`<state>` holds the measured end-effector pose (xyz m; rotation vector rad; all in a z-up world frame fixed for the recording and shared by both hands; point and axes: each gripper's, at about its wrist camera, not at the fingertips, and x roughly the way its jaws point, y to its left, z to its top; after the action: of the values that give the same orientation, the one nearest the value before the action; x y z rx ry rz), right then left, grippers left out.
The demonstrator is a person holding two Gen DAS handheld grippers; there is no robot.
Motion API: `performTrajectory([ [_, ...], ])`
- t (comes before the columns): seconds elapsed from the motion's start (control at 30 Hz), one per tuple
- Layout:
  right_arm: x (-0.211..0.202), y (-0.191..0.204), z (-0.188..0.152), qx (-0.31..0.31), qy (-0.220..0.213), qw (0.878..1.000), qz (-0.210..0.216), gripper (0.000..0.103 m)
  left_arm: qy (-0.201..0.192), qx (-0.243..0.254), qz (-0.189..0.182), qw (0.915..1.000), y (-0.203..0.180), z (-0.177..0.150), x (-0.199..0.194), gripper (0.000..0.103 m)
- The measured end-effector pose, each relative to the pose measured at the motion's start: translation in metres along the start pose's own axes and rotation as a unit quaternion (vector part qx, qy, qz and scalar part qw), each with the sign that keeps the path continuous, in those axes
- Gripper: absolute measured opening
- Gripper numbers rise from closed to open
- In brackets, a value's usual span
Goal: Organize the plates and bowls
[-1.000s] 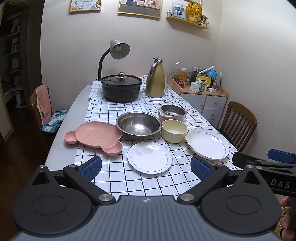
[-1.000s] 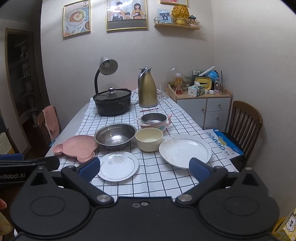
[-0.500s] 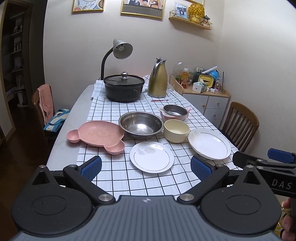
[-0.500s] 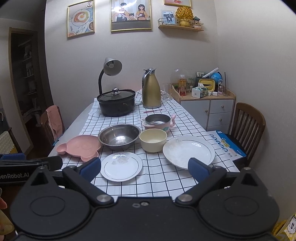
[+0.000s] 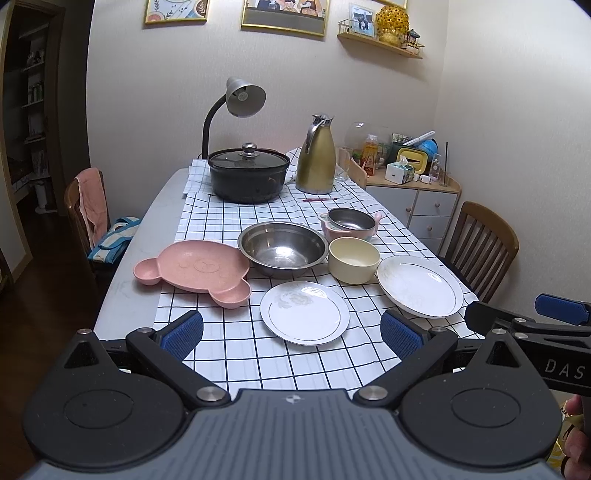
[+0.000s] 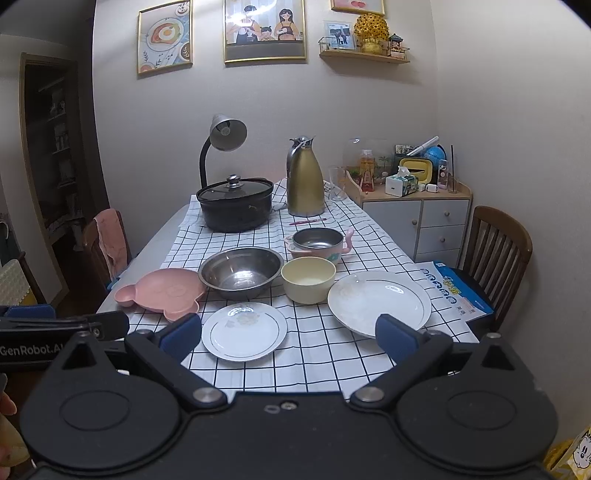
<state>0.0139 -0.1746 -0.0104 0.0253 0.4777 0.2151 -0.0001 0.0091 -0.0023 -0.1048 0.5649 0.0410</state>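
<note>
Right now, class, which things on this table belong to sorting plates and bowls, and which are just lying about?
Belongs to the job:
pink bear plate
steel bowl
cream bowl
pink-handled bowl
small white plate
large white plate

Just lying about:
black pot
gold jug
desk lamp
pen

Table with checked cloth along its length. Far end: black lidded pot on the cloth, grey lamp bent over it from behind. Gold jug just right of the pot; glass beside the jug. Pink pen on the cloth in front of the jug. Chair at left with pink cloth draped on its back; second chair at right. Corner cabinet carries a tissue box, bottle and clutter. Framed pictures and a shelf on the wall.
</note>
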Motion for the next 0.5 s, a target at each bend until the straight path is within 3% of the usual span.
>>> performTrajectory([
  [0.5, 0.015, -0.012, 0.006, -0.001, -0.001, 1.0, 0.011, 0.101, -0.003, 0.001, 0.017, 0.9999, -0.013, 0.01, 0.012, 0.103],
])
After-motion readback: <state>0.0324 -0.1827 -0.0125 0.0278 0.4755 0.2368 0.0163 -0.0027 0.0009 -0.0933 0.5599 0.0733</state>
